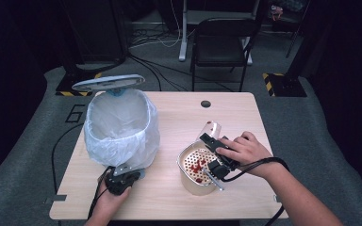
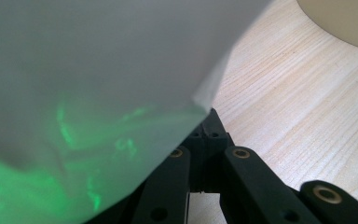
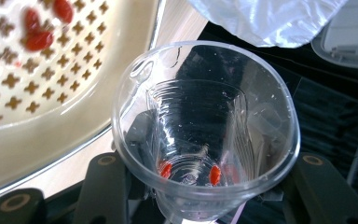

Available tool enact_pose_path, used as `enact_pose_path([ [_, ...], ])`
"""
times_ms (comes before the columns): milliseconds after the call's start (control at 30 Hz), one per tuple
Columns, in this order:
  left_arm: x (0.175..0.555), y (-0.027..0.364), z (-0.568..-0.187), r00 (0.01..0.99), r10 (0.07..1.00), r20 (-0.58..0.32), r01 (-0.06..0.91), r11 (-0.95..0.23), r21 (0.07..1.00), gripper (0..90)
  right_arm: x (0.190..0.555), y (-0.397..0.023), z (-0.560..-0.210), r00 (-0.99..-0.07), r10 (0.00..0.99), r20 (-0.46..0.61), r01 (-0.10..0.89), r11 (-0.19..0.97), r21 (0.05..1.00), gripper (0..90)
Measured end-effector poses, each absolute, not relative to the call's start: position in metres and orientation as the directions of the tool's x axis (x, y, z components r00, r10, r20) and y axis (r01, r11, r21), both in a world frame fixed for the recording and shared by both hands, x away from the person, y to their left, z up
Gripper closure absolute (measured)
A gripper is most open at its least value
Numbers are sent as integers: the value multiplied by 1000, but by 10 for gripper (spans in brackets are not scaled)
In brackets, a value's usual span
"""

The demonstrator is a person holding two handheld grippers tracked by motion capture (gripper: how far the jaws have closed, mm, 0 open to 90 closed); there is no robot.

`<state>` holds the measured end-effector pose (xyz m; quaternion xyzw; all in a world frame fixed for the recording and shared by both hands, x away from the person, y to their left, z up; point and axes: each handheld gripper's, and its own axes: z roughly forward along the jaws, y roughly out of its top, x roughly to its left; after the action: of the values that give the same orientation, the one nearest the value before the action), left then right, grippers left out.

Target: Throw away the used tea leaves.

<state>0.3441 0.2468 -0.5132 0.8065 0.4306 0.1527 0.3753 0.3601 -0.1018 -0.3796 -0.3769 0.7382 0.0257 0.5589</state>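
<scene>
The left gripper (image 1: 121, 181), jaws fully closed, pinches the white bin liner (image 2: 98, 70) at the table's near edge. The right gripper (image 3: 200, 186) clamps a clear plastic cup (image 3: 205, 135), two red berries left inside, beside the cream perforated strainer bowl (image 1: 195, 165); tip it slowly over the bowl. Open tabletop (image 1: 226, 110) lies beyond.

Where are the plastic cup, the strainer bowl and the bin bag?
plastic cup (image 3: 205, 140): right gripper view, its clear inner wall.
strainer bowl (image 1: 194, 184): high view, its cream outer wall.
bin bag (image 1: 122, 136): high view, its white side.
</scene>
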Motion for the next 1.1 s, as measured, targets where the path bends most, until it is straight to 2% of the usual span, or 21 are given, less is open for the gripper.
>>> enact_pose_path([
  [67, 344, 247, -513, 583, 809, -77, 580, -347, 737, 900, 362, -102, -377, -117, -507, -854, -590, 727, -351, 499],
  [100, 344, 247, -513, 582, 809, -78, 580, -346, 737, 900, 361, -109, -382, -199, -458, -867, -547, 786, -290, 499],
  [133, 344, 247, -513, 582, 809, -78, 580, -346, 737, 900, 363, -103, -375, -164, -469, -868, -590, 752, -295, 499],
  [200, 344, 247, -513, 583, 809, -78, 580, -347, 737, 900, 366, -106, -376, -225, -420, -879, -579, 784, -225, 499],
  [233, 344, 247, -513, 583, 809, -78, 580, -347, 737, 900, 368, -106, -373, -238, -429, -871, -586, 779, -223, 499],
  [267, 344, 247, -513, 583, 809, -78, 580, -347, 737, 900, 370, -105, -372, -267, -375, -888, -589, 792, -158, 499],
  [400, 344, 247, -513, 582, 809, -78, 580, -347, 737, 900, 375, -107, -361, -384, -299, -873, -589, 808, -18, 499],
  [633, 344, 247, -513, 584, 808, -78, 579, -347, 738, 900, 387, -111, -345, -509, -177, -842, -564, 808, 171, 499],
  [800, 344, 247, -513, 586, 807, -78, 578, -348, 738, 900, 399, -118, -337, -644, -28, -764, -487, 785, 382, 500],
  [1100, 345, 248, -513, 597, 799, -74, 575, -361, 735, 900, 418, -135, -331, -792, 155, -591, -338, 694, 636, 500],
])
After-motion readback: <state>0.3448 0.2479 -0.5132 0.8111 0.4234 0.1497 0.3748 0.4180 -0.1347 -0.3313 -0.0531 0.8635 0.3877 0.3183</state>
